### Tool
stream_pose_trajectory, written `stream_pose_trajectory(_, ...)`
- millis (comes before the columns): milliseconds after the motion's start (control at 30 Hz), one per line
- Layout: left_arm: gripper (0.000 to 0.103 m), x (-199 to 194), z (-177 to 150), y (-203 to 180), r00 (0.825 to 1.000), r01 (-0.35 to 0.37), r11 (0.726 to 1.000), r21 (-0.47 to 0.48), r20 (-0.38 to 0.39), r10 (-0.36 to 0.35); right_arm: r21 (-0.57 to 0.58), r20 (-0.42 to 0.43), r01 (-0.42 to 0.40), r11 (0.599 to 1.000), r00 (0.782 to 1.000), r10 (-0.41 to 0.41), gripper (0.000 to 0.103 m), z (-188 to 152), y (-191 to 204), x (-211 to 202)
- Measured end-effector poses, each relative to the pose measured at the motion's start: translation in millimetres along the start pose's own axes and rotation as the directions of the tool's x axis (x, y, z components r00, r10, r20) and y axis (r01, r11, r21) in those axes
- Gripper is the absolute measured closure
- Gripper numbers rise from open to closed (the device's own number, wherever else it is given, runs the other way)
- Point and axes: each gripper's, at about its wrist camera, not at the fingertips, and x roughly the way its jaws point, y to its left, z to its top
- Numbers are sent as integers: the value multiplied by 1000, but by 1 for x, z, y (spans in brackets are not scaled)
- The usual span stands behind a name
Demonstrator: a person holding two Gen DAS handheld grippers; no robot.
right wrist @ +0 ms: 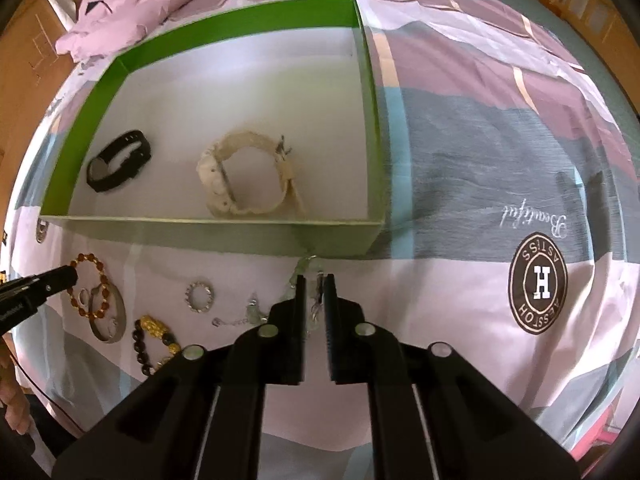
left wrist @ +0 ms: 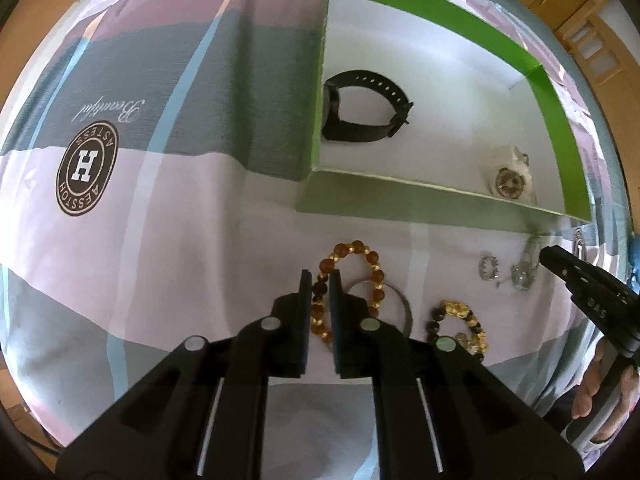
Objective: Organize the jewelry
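My left gripper (left wrist: 321,278) is shut on the amber bead bracelet (left wrist: 360,252), with beads pinched between its pads; its tip also shows in the right wrist view (right wrist: 60,276) at that bracelet (right wrist: 90,284). My right gripper (right wrist: 316,280) stands a little open, and a thin silvery crystal chain bracelet (right wrist: 256,312) runs up between its fingers without being pressed. Just beyond lies the green box (right wrist: 200,228) with a white floor, holding a black watch (right wrist: 116,160) and a cream watch (right wrist: 248,176). In the left wrist view the right gripper (left wrist: 546,254) sits at the chain (left wrist: 524,272).
On the striped bedsheet before the box (left wrist: 432,196) lie a silver bangle (left wrist: 406,300), a dark and gold bead bracelet (left wrist: 460,316) and a small silver ring (left wrist: 488,266). A person's hand (left wrist: 600,392) holds the right gripper. A crumpled pink quilt (right wrist: 132,4) lies behind the box.
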Motion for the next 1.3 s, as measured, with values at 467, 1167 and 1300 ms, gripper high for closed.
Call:
stream_pose_trajectory(467, 79, 11, 4, -1, 1000, -20, 1000, -18, -15, 19, 12, -45, 3, 1000, 999, -2, 71, -7, -2, 7)
stream_pose_trajectory(1167, 60, 35, 17, -41, 1000, -27, 1000, 16, -12, 27, -46, -63, 17, 999, 998, -20, 48, -19, 26, 20)
stream_pose_trajectory(1300, 66, 35, 18, -29, 999, -22, 999, -23, -28, 21, -45, -60, 19, 999, 998, -22, 48, -23, 30, 20)
